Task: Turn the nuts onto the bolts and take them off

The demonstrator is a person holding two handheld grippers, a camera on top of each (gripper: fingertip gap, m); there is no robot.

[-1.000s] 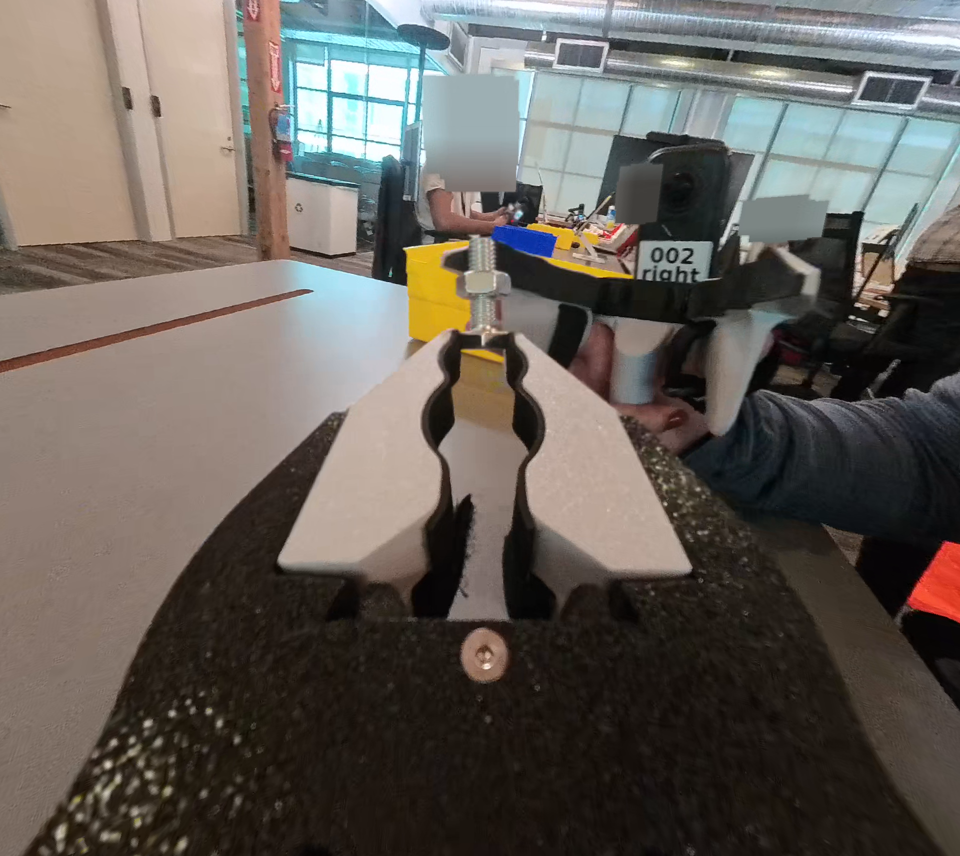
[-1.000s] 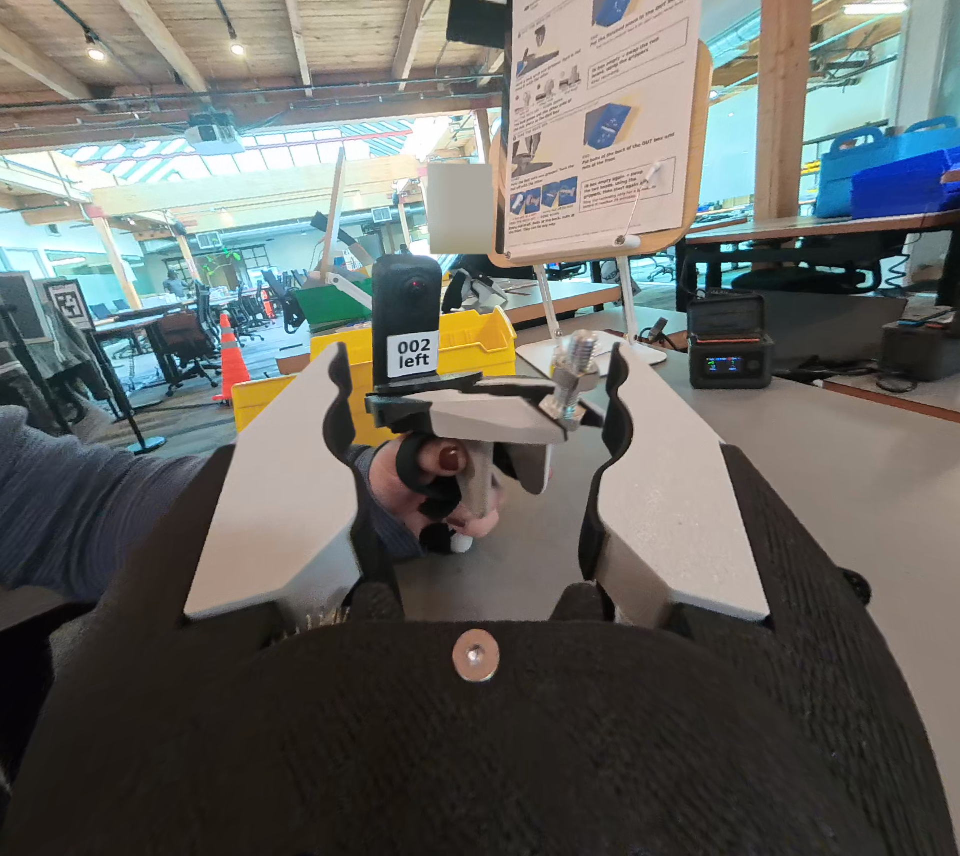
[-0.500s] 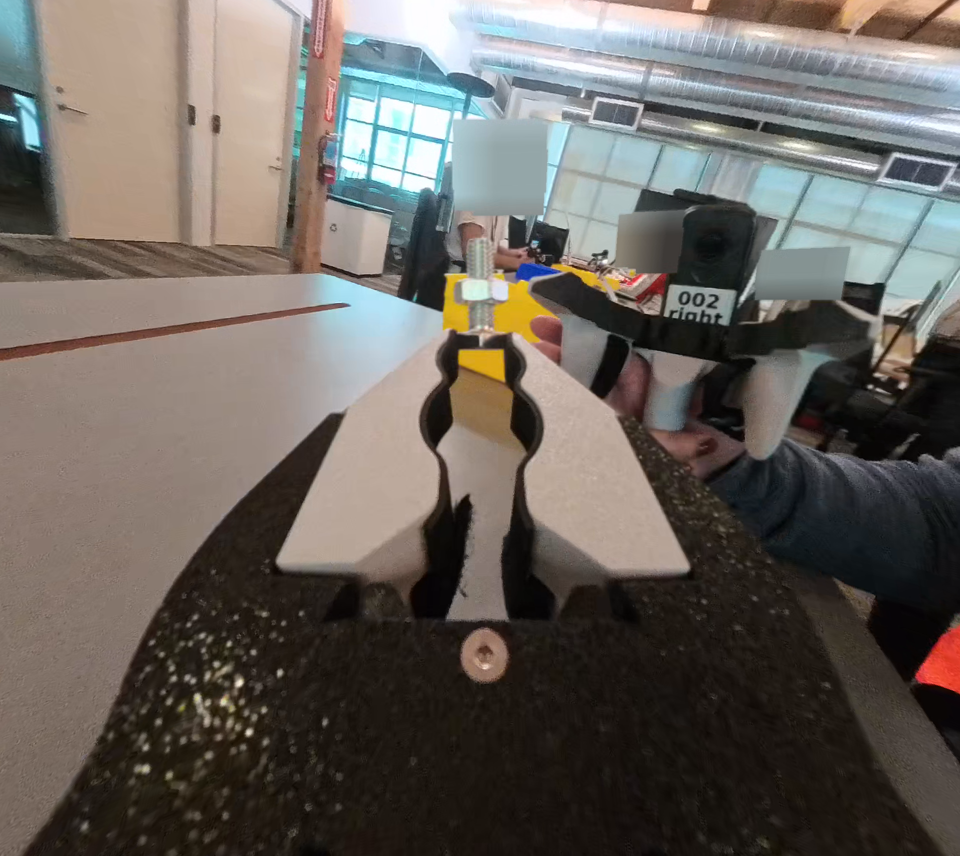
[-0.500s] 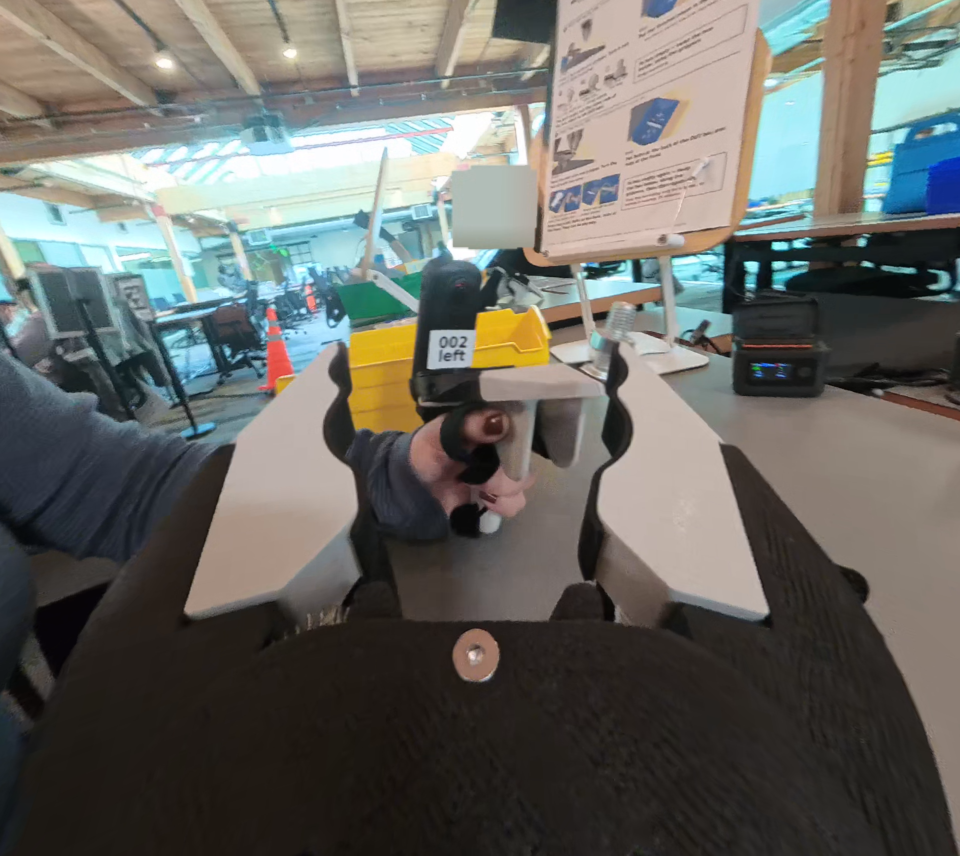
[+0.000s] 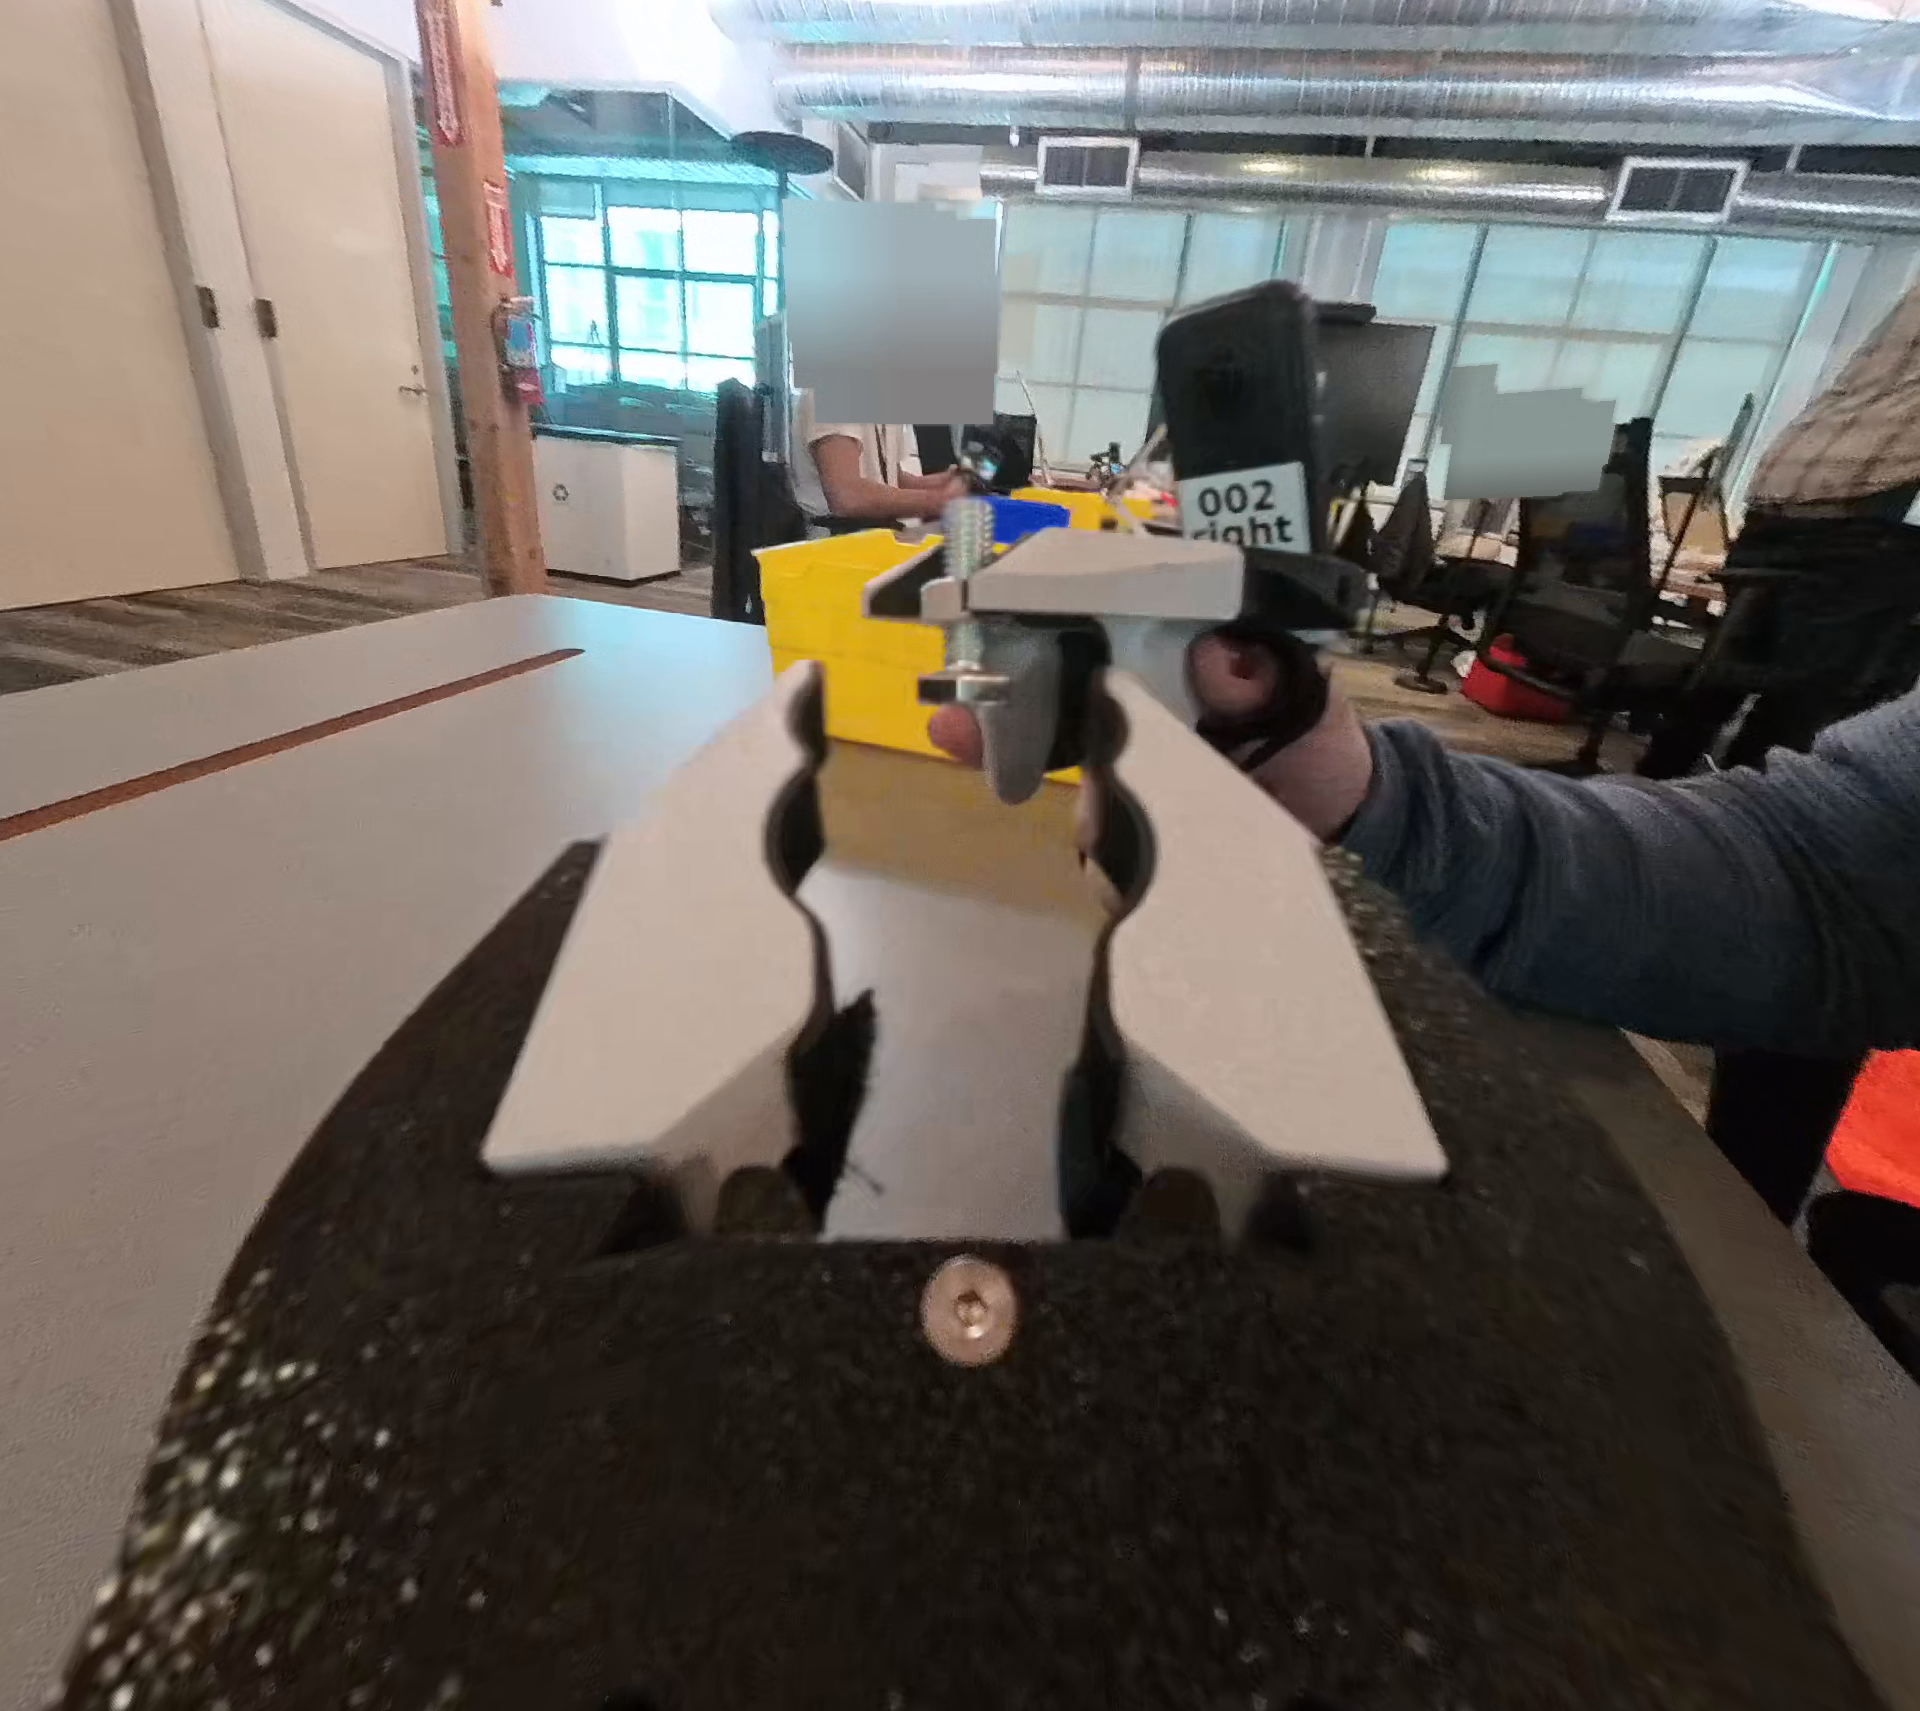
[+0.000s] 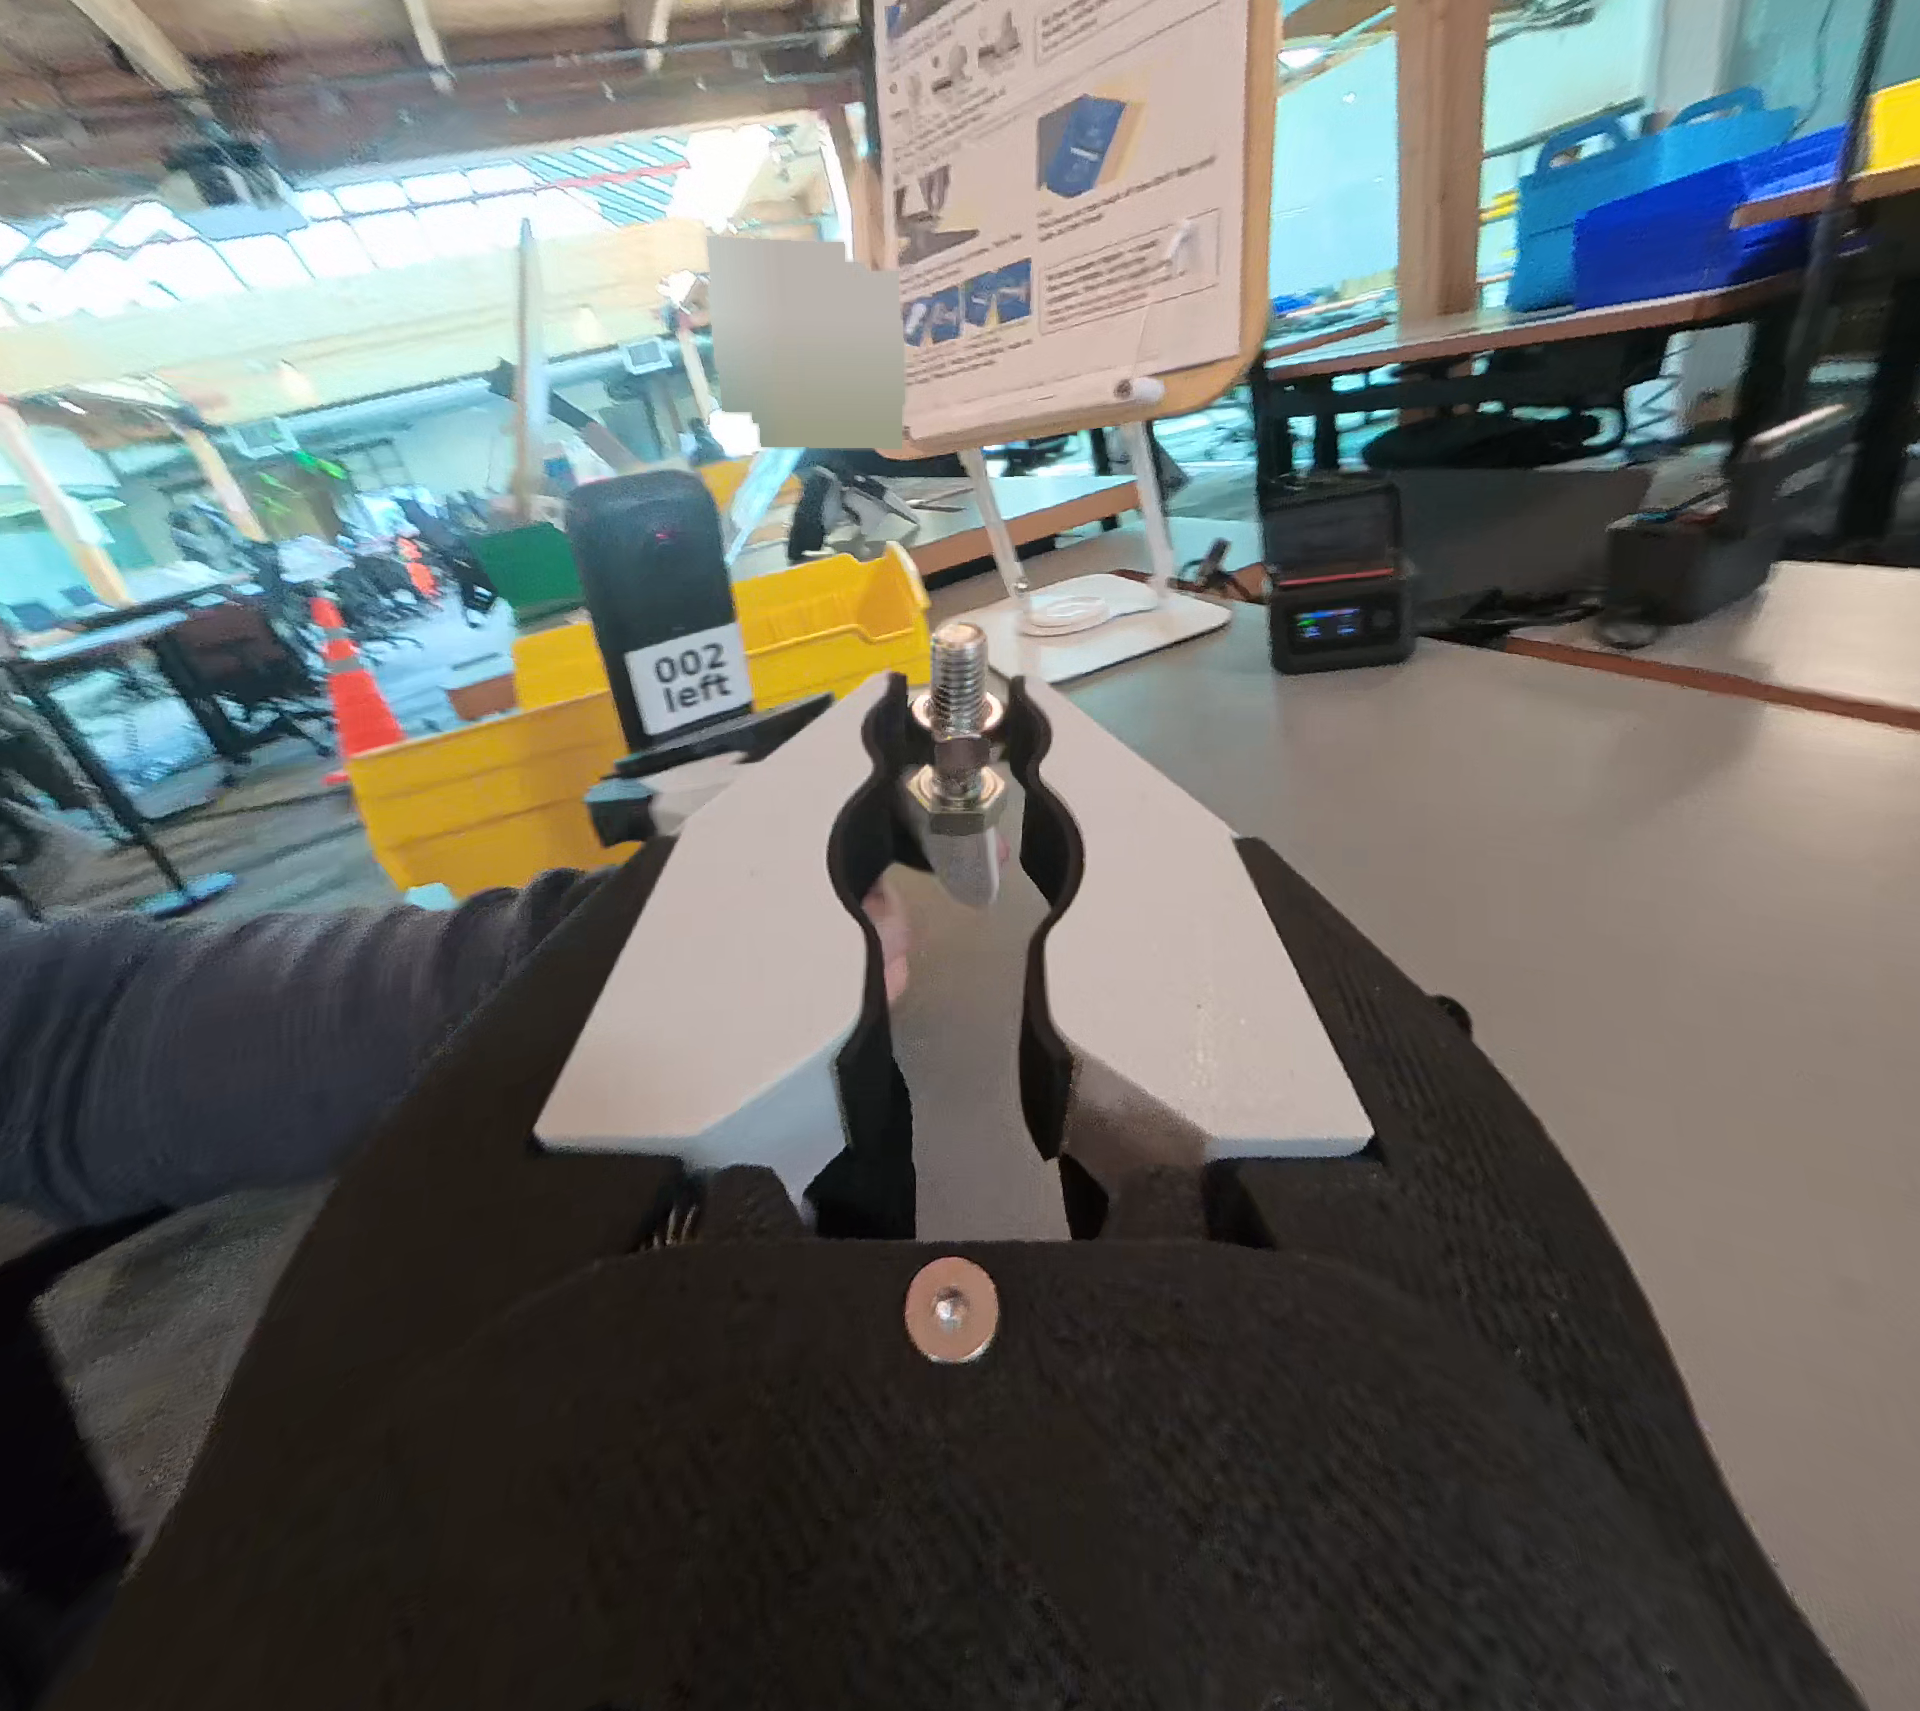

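Observation:
A silver bolt (image 5: 964, 549) stands upright, head down, with a nut (image 6: 956, 711) partway along its thread. My right gripper (image 6: 956, 707) is shut on the nut at its fingertips; the bolt head (image 6: 954, 801) hangs just below them. In the left wrist view the right gripper (image 5: 1101, 586) holds the bolt just beyond my left fingertips. My left gripper (image 5: 956, 726) is open and empty, its jaws apart on either side of the bolt head (image 5: 961, 687) without touching it. The left gripper also shows in the right wrist view (image 6: 675, 778), mostly hidden behind my right finger.
The grey table (image 5: 312, 830) lies below both grippers. A yellow bin (image 5: 831, 622) stands behind the bolt. An instruction board on a white stand (image 6: 1060, 103) and a small black device (image 6: 1335, 581) stand at the back right. A person's sleeved arm (image 5: 1610, 882) holds the right gripper. My two grippers' fingertips are within a few centimetres of each other.
My left gripper was shut on the bolt head and has opened. My right gripper was open beside the bolt and has closed on the nut.

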